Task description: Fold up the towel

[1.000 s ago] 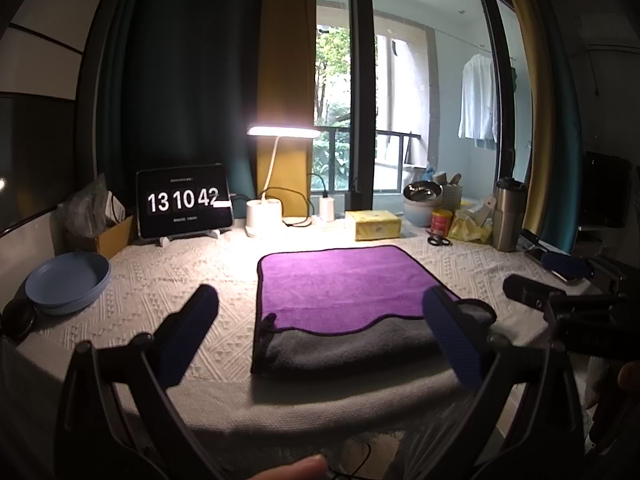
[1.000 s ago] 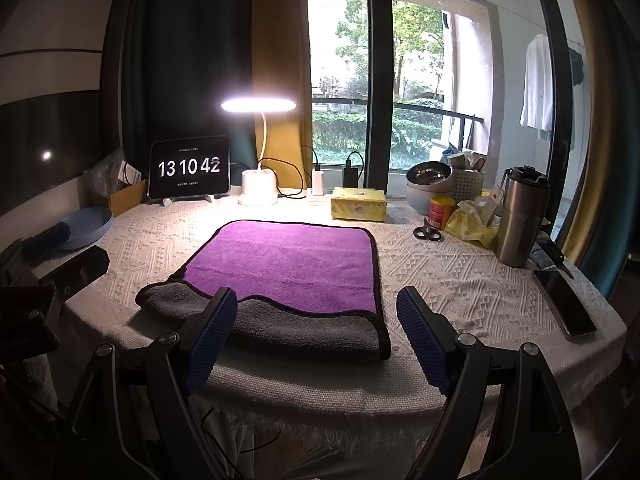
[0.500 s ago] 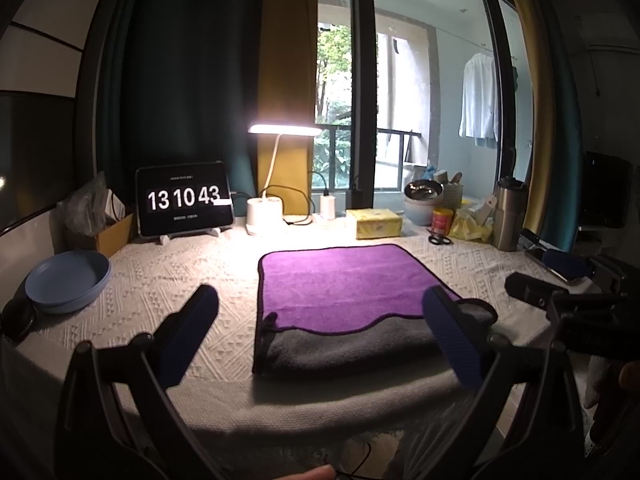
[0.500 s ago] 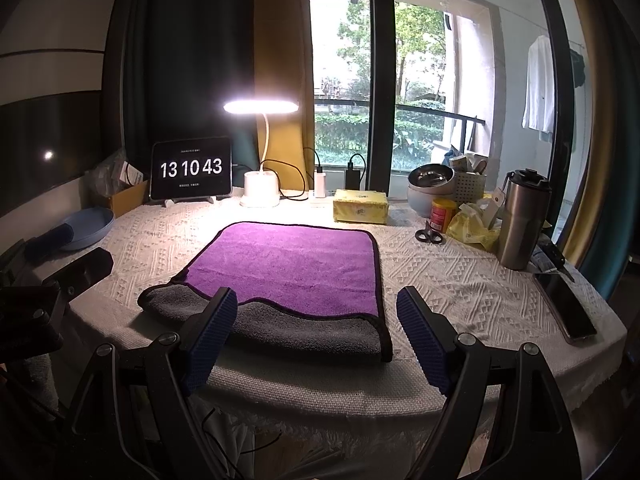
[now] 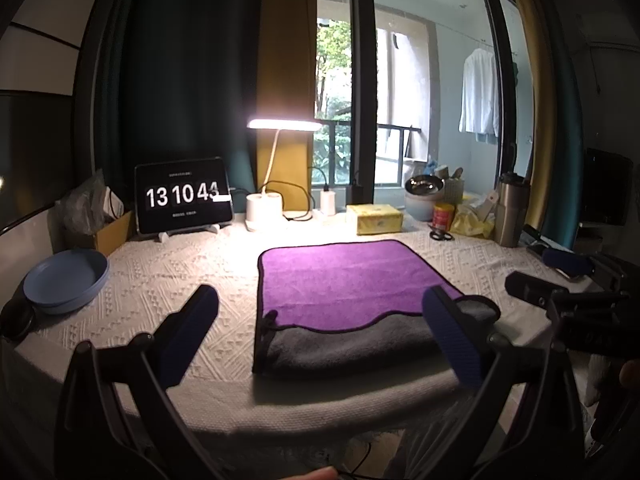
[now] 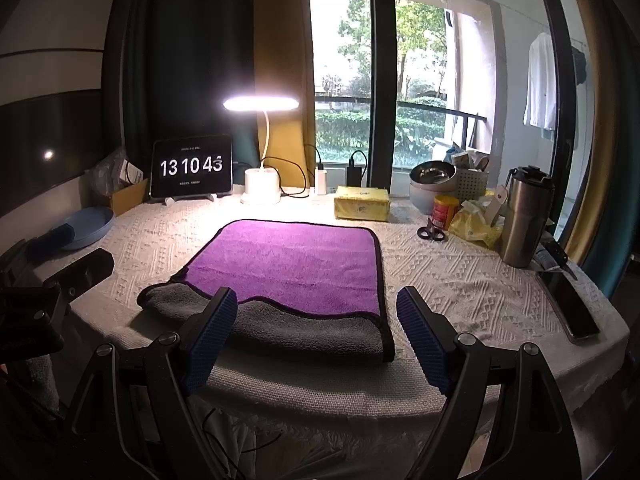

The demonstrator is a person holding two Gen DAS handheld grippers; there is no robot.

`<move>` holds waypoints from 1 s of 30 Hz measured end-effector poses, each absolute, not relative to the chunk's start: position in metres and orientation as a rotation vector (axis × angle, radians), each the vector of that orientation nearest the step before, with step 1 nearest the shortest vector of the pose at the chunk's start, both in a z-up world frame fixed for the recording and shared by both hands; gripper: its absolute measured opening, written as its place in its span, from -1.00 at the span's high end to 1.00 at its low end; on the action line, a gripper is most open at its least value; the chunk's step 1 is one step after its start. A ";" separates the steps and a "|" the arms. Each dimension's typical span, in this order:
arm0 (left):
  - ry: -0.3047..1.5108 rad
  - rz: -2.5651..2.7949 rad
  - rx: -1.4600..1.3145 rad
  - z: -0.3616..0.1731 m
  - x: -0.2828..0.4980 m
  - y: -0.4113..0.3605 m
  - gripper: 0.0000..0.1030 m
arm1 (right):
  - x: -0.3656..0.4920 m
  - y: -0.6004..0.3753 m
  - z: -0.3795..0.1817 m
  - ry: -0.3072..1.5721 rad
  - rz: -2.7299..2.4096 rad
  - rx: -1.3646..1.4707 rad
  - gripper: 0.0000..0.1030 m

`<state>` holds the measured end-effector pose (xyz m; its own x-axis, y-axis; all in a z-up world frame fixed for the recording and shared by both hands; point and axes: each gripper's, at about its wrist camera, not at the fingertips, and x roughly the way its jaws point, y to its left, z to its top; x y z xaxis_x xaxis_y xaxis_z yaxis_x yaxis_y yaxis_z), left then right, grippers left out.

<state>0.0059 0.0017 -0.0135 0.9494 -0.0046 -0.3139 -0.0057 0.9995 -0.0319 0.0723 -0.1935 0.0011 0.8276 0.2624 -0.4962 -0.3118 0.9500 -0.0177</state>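
Observation:
A towel [image 5: 352, 280], purple on top and grey underneath, lies folded in two on the white tablecloth, its grey lower layer showing along the near edge. It also shows in the right wrist view [image 6: 292, 264]. My left gripper [image 5: 324, 338] is open and empty, held back from the table's near edge, in front of the towel's near left part. My right gripper [image 6: 316, 336] is open and empty, in front of the towel's near right corner. Each gripper shows at the side of the other's view.
At the back stand a tablet clock [image 5: 183, 196], a lit desk lamp [image 5: 262, 216] and a yellow tissue pack [image 5: 374, 219]. A blue plate [image 5: 66, 280] is at the left. Scissors [image 6: 431, 234], a steel tumbler [image 6: 524, 216] and a phone [image 6: 568, 306] are at the right.
Both grippers stay almost still and open. The towel has not moved. The clock has ticked on.

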 end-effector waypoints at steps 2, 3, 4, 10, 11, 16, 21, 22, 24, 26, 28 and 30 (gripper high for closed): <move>0.345 -0.002 -0.036 -0.016 0.014 0.004 -0.99 | 0.078 -0.194 -0.002 0.524 0.299 -0.101 -0.64; 0.361 0.001 -0.038 -0.018 0.019 0.006 -0.99 | 0.082 -0.195 -0.003 0.532 0.297 -0.100 -0.64; 0.383 0.002 -0.044 -0.021 0.025 0.008 -0.99 | 0.087 -0.196 -0.006 0.544 0.291 -0.097 -0.64; 0.482 0.010 -0.056 -0.039 0.056 0.018 -0.99 | 0.112 -0.204 -0.020 0.607 0.272 -0.072 -0.64; 0.499 0.009 -0.058 -0.042 0.062 0.019 -0.99 | 0.117 -0.205 -0.024 0.622 0.271 -0.067 -0.64; 0.577 0.005 -0.070 -0.060 0.089 0.022 -0.98 | 0.136 -0.209 -0.039 0.680 0.271 -0.049 -0.64; 0.636 0.006 -0.063 -0.074 0.105 0.023 -0.98 | 0.151 -0.212 -0.056 0.745 0.283 -0.030 -0.64; 0.650 0.005 -0.063 -0.078 0.108 0.023 -0.98 | 0.154 -0.213 -0.059 0.759 0.287 -0.023 -0.64; 0.679 0.002 -0.066 -0.084 0.112 0.023 -0.98 | 0.159 -0.214 -0.066 0.789 0.303 -0.003 -0.64; 0.699 -0.007 -0.074 -0.089 0.117 0.024 -0.98 | 0.164 -0.217 -0.072 0.810 0.308 0.015 -0.63; 0.713 -0.007 -0.064 -0.092 0.119 0.023 -0.95 | 0.166 -0.218 -0.074 0.819 0.315 0.027 -0.60; 0.723 -0.010 -0.059 -0.094 0.122 0.023 -0.82 | 0.169 -0.218 -0.074 0.819 0.323 0.029 -0.45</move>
<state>0.1218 0.0226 -0.0942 0.7497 -0.0292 -0.6611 -0.0114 0.9983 -0.0570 0.1687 -0.2183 -0.0744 0.6367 0.2940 -0.7129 -0.2720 0.9507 0.1491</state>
